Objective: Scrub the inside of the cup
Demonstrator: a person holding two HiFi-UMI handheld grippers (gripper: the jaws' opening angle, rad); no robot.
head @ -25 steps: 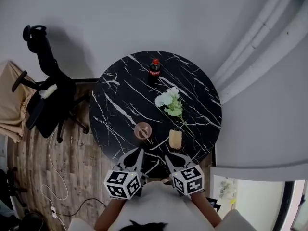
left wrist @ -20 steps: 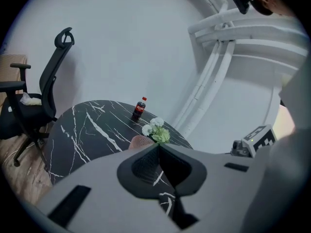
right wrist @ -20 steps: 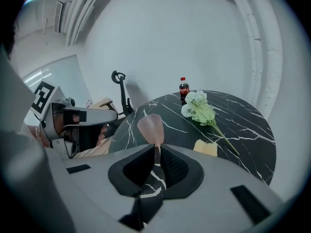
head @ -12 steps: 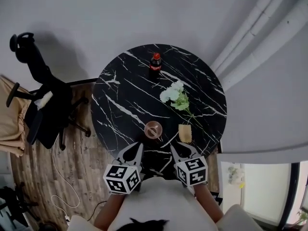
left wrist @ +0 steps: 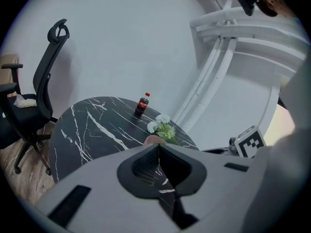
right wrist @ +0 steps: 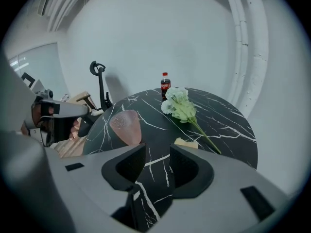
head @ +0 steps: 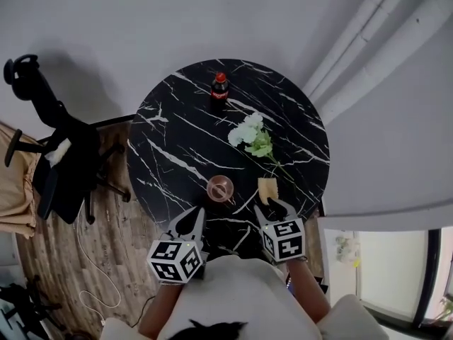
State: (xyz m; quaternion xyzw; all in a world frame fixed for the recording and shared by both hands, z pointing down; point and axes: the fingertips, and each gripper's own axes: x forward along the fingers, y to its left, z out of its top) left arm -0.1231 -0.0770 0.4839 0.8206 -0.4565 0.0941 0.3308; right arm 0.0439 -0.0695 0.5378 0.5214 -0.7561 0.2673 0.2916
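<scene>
Black marble table (head: 177, 140); left gripper (head: 192, 216) closed, empty; right gripper (head: 274, 205) jaws just opening, nothing between, near sponge (head: 267, 188).

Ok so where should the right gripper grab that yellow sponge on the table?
Take the sponge across its two long side faces, coming down from the near edge of the table. It lies flat, and its short end looks turned toward the right gripper, so those sides are free. That gripper's jaws have just been opening, with nothing between them yet.
</scene>
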